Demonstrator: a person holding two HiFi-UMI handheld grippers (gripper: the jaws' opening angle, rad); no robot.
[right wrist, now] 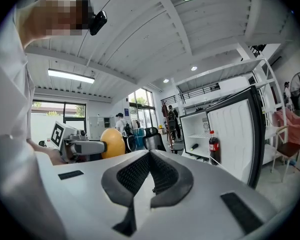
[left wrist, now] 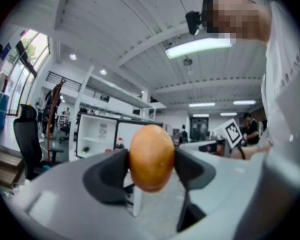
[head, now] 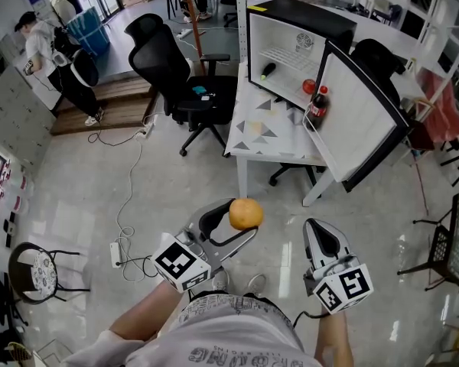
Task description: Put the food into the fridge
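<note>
While the head view looks down on a pale floor, the left gripper [head: 242,220] has its jaws closed on an orange [head: 245,213], held in the air in front of the person and well apart from the fridge [head: 294,23]. The right gripper [head: 322,234] is just to its right, at about the same height. The fridge stands on a white table [head: 266,134] with its door [head: 363,117] swung wide open. A cola bottle [head: 317,105] stands upright in the door shelf, a small red item [head: 309,86] lies inside near it, and a dark item [head: 268,70] lies on the wire shelf. A black chair [head: 172,67] stands left of the table.

Seen from the left gripper view, the orange [left wrist: 151,156] fills the gap of the left gripper [left wrist: 151,160], with a dark pad pressed against each side of it. Behind it, far off, are the open fridge [left wrist: 97,133] and the bottle [left wrist: 120,144].

Seen from the right gripper view, the right gripper [right wrist: 150,171] has its jaws together, ribbed pads meeting, with nothing between them. To its left the left gripper [right wrist: 90,147] carries the orange [right wrist: 112,143]. To the right stands the fridge [right wrist: 200,129], with the bottle [right wrist: 213,146] in the open door [right wrist: 237,134].
</note>
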